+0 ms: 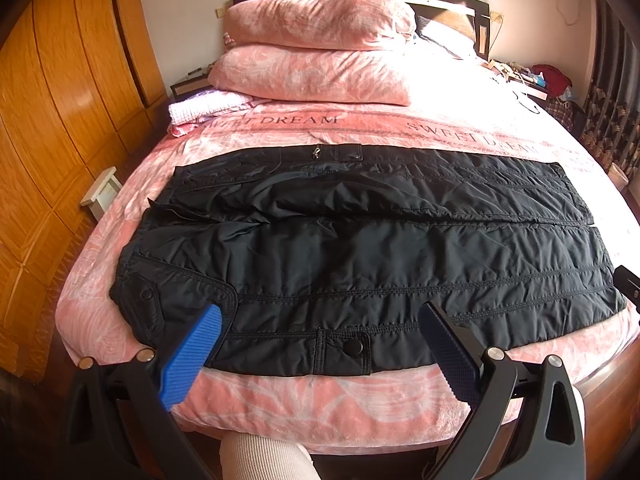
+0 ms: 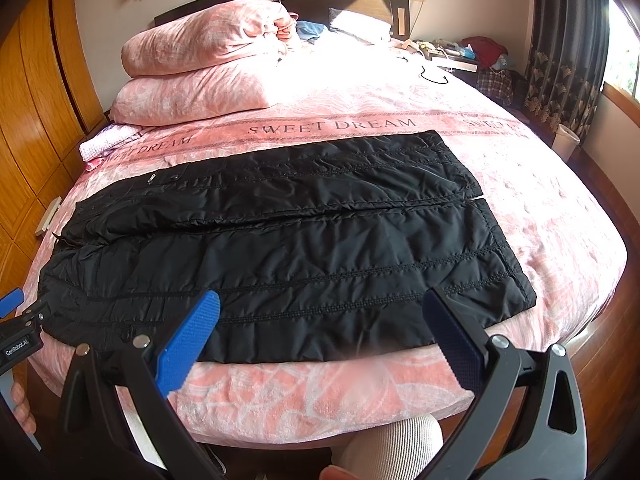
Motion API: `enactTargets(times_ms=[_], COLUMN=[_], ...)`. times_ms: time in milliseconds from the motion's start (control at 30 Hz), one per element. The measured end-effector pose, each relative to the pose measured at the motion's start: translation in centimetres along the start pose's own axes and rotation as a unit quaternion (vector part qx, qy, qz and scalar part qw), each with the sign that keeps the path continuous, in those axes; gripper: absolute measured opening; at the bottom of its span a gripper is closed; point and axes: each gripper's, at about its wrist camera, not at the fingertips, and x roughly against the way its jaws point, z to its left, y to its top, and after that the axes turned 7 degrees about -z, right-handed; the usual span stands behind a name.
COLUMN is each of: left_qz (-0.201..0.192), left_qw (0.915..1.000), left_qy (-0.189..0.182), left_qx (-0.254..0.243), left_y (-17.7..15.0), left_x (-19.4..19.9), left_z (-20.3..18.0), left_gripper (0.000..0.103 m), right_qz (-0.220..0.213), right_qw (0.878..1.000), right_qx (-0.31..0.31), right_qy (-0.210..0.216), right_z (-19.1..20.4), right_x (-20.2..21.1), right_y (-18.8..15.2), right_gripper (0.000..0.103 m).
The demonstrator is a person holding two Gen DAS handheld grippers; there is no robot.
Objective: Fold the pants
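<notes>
Black quilted pants [image 1: 360,248] lie flat across the pink bed, waist to the left, legs to the right, one leg beyond the other. They also show in the right wrist view [image 2: 280,248]. My left gripper [image 1: 320,312] is open, hovering over the near edge by the waist pocket and a snap flap. My right gripper [image 2: 322,300] is open over the near leg, toward the cuff. The left gripper's blue tip [image 2: 12,300] shows at the left edge of the right wrist view.
Pink "SWEET DREAM" bedspread [image 1: 320,408] covers the bed. Two stacked pink pillows [image 1: 312,52] and a folded white cloth [image 1: 200,110] lie at the back left. Wooden wardrobe [image 1: 48,140] on the left. Nightstand clutter [image 2: 480,52] and curtains [image 2: 560,60] on the right. My knee [image 2: 392,448] is below.
</notes>
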Motion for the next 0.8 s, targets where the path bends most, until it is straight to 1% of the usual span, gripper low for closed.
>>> enactTargets(times_ms=[800], left_qz=[0.008], left_qw=[1.0], left_qy=[0.0], left_qx=[-0.002], left_y=[0.2], left_x=[-1.1], left_z=[-0.1], left_gripper=[0.1], right_qz=[0.003], right_qw=[1.0], right_qx=[0.0], right_qy=[-0.001], right_z=[-0.1], right_x=[-0.6], right_y=[-0.4], right_gripper=[0.101])
